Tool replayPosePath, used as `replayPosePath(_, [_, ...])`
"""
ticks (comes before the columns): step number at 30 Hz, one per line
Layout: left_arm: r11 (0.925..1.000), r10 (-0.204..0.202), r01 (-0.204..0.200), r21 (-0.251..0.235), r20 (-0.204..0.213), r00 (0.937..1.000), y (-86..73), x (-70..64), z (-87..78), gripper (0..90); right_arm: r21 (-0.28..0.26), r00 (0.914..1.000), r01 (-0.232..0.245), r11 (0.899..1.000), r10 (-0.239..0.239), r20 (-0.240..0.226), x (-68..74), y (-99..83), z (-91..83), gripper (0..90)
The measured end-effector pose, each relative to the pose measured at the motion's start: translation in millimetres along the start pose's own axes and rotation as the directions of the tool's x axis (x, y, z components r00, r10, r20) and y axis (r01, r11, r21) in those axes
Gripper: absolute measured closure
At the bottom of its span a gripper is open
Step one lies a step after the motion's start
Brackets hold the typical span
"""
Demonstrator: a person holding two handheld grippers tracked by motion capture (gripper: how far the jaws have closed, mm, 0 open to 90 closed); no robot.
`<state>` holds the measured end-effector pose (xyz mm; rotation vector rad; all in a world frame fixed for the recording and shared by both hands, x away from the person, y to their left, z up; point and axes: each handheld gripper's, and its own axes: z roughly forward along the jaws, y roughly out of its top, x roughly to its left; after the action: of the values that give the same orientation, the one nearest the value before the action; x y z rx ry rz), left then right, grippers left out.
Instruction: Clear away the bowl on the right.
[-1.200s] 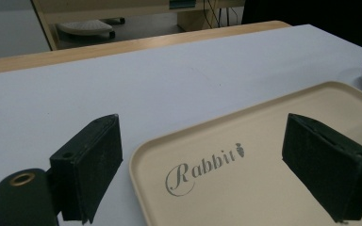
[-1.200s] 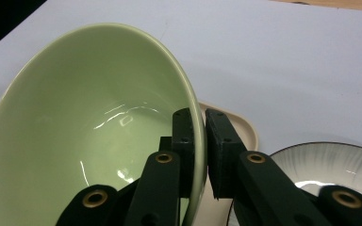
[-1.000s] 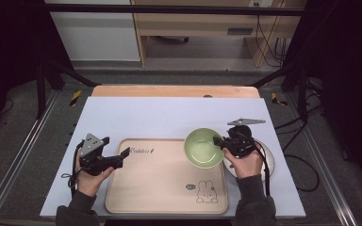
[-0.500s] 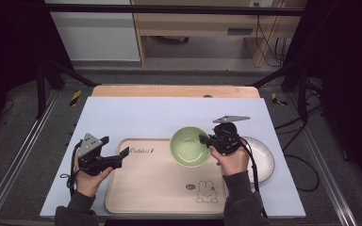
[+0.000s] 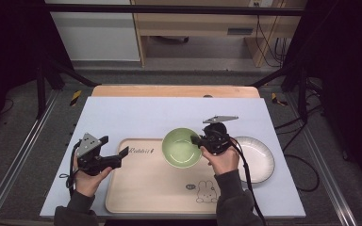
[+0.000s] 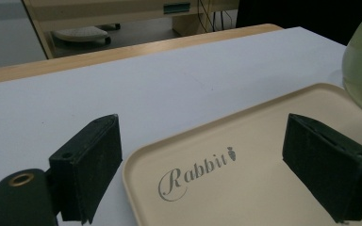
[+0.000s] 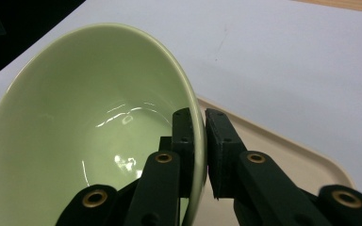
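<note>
Right gripper (image 7: 199, 141) is clamped on the rim of the green bowl (image 5: 181, 147), 1 jaw inside the wall and 1 outside, as the right gripper view shows. From the high view the bowl sits over the upper right part of the beige tray (image 5: 141, 188), near its far edge; whether it rests on the tray or hangs just above it I cannot tell, though the tilt seen in the right gripper view suggests it is lifted by that 1 edge. Left gripper (image 5: 115, 157) has its 2 jaws spread wide with nothing between them, low at the tray's left end beside the "Rabbit" lettering (image 6: 195, 172).

Outward from there: a white plate (image 5: 259, 157) lies on the pale blue mat (image 5: 136, 117) just right of the right hand (image 5: 222, 159), apart from the tray.

Judging by its gloss, the bowl is glazed ceramic or hard melamine: stiff, smooth, probably slippery under flat pads, and liable to chip if dropped. A rim pinch is the only hold available, and held at 1 point the weight hangs off to the side, so the bowl will want to swing and should be lowered slowly.
</note>
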<state>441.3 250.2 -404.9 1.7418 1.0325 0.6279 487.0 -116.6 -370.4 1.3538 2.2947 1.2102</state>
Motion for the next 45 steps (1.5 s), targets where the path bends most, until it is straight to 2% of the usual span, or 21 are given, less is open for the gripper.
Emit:
replayPosePath(13, [1.0, -0.002, 0.002, -0.009, 0.0, 1.0, 1.2, -0.1, -2.3, 11.9, 0.054, 0.9999, 0.016, 0.998, -0.016, -0.007, 7.7, -5.1, 28.8, 82.9])
replayPosePath(21, [0.9999, -0.003, 0.003, -0.012, 0.0, 1.0, 1.5, 0.1, -3.0, 12.0, 0.09, 0.9999, 0.001, 0.996, 0.0, -0.014, 9.3, -10.5, 46.4, 82.9])
replayPosePath(26, [0.9999, -0.001, 0.001, -0.013, 0.0, 1.0, 1.8, -0.5, -3.2, 12.0, 0.116, 1.0, 0.001, 0.993, 0.0, -0.002, 8.7, -14.5, 53.8, 82.9])
replayPosePath(39, [0.9999, 0.002, -0.002, -0.01, 0.001, 1.0, 1.9, -1.0, -3.1, 12.0, 0.155, 0.9991, -0.015, 0.988, 0.021, -0.037, 7.3, -21.9, 69.1, 82.9])
replayPosePath(45, [0.9999, 0.001, -0.001, -0.012, 0.002, 1.0, 2.1, -1.0, -3.4, 12.0, 0.169, 0.9991, -0.017, 0.985, 0.024, -0.036, 7.1, -24.0, 73.6, 82.8])
